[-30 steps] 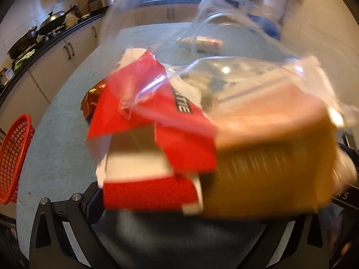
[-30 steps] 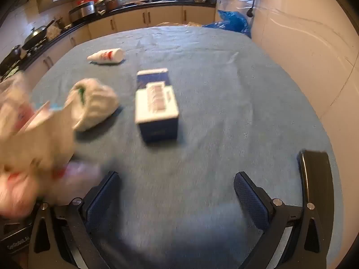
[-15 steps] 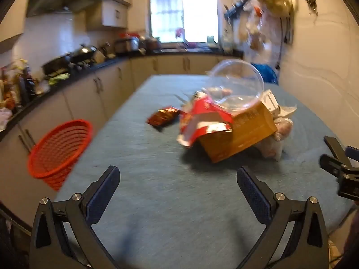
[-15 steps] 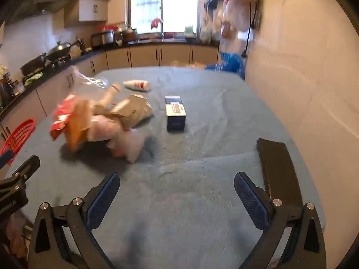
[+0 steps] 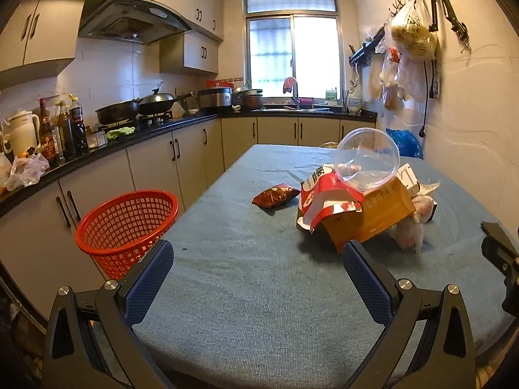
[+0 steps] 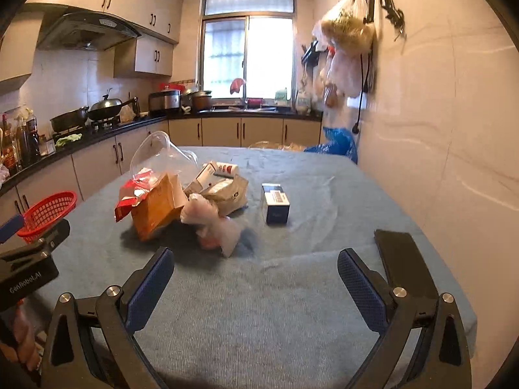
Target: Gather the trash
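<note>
Trash sits heaped near the middle of the blue-covered table (image 5: 259, 291), and I see it from both wrists. My left gripper (image 5: 258, 275) hangs over the near edge with its jaws spread wide and nothing between them; my right gripper (image 6: 256, 280) is spread the same way, also empty. In the pile, a clear plastic bowl (image 5: 368, 160) tips on top of a torn red wrapper (image 5: 324, 197) and an orange carton (image 5: 373, 218), with crumpled plastic bags (image 6: 211, 223) against the carton's right side. A small brown snack packet (image 5: 275, 195) lies just left of the heap, apart from it. From the right wrist I see a blue and white box (image 6: 275, 203) standing alone to the right of the pile, and a black phone (image 6: 405, 262) flat on the cloth near my right finger. A red mesh basket (image 5: 128, 223) stands off the table's left edge, beside the cabinets (image 5: 152, 165). Nothing lies between my jaws and the heap but bare cloth.
</note>
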Available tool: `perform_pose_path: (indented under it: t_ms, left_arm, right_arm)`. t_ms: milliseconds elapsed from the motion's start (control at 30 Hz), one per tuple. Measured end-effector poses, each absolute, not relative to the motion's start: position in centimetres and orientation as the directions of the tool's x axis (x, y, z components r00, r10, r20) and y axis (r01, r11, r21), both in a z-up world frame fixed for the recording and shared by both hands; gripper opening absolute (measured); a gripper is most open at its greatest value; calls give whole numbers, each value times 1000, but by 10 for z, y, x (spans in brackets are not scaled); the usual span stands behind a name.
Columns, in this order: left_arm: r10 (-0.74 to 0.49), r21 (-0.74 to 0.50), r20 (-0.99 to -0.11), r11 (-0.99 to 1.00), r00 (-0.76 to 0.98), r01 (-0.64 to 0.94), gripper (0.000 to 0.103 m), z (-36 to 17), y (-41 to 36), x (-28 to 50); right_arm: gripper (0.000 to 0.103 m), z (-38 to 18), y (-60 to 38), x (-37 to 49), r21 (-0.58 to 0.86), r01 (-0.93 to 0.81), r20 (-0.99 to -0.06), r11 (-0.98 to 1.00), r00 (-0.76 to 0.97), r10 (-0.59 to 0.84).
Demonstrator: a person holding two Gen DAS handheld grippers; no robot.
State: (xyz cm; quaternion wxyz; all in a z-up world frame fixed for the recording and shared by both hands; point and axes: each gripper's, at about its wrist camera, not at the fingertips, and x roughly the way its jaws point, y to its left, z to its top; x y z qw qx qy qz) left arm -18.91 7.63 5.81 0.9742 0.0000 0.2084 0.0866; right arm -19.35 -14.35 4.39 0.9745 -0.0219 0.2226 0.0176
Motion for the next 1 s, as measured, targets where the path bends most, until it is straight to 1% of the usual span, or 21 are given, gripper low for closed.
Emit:
perform_pose_path:
  t_ms: [133,267,433,633,1000]
  left_arm:
    - [164,54,-400,986,902,-155,103,54,73,-187]
    - [179,67,-383,984,906,-166,103,51,70,-188]
    - [192,80,-372,981,908,-175,103,50,69,-188]
    - [190,82,-354,982,916,-172,103,53,66,-191]
    - [175,75,-313,984,933,-159,103,66,62,-203]
  right_arm:
    - [102,42,-143,-190,-35,-42,-439,999,898,22]
    - [102,44,-143,-194,-36,-28,-404,999,915,11]
    - [102,48,-141,-203,-62,-1,-339,998,941,-20]
    - [102,55,-148,-208,-26,14,-294,1000,956,-22]
    - [102,66,-148,-216,-19,14,-282,1000,959,-18]
